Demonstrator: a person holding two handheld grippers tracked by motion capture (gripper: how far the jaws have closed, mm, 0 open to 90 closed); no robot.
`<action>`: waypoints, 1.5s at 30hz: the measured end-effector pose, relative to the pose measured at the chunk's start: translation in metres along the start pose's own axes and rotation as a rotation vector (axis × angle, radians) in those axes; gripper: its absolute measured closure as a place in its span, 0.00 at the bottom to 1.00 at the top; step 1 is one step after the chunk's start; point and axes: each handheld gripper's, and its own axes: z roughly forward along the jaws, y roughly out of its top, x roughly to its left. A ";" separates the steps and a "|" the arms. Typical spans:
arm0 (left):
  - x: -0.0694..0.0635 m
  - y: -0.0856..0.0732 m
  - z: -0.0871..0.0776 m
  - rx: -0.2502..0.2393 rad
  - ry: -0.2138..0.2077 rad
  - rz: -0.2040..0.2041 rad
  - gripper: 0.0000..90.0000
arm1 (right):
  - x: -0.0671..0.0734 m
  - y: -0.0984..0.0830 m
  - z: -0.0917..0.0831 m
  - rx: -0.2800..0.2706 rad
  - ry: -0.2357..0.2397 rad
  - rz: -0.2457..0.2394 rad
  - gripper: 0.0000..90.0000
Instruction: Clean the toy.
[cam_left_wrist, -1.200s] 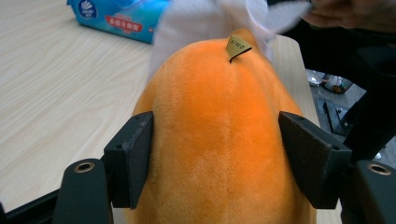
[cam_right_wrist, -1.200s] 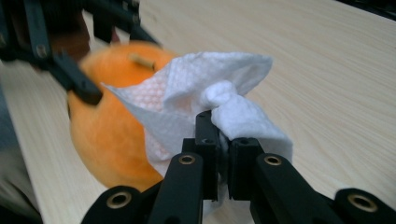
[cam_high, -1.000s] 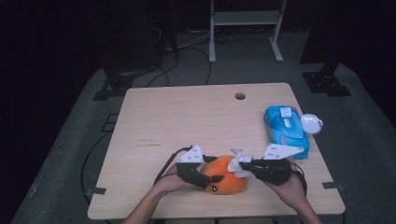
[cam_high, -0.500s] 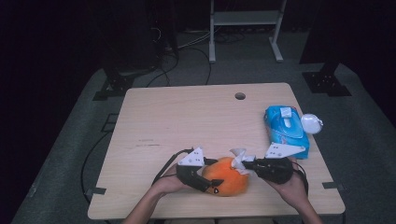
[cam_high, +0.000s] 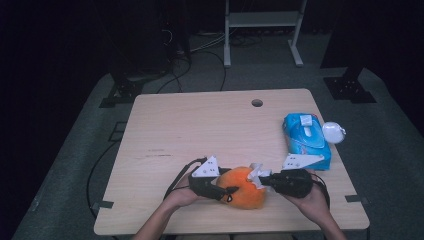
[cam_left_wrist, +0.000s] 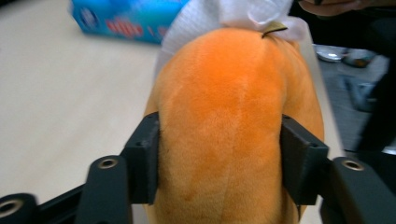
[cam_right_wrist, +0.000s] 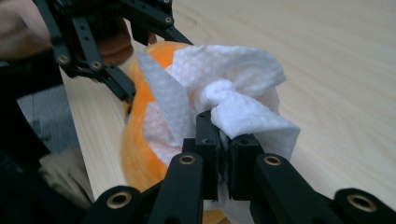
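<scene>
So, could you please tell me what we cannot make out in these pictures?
- Orange plush toy: its far end is hidden by the white wipe in the left gripper view.
- Blue wipes pack: cut off by the top edge, print blurred.
- White round object beside the pack: too small in the high view.

Left tool (cam_high: 226, 190) has just closed tighter; right tool (cam_high: 259, 180) is pinched tight.
</scene>
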 end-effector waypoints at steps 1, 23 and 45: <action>0.001 0.001 -0.001 -0.007 0.022 0.017 0.46 | 0.001 0.001 -0.002 -0.012 -0.022 -0.005 0.94; 0.009 -0.014 0.001 0.008 -0.024 -0.117 0.31 | 0.014 0.005 0.001 -0.002 -0.008 -0.086 0.93; 0.007 -0.007 -0.002 0.006 -0.062 -0.102 0.36 | 0.001 0.003 -0.009 0.040 -0.063 -0.047 0.93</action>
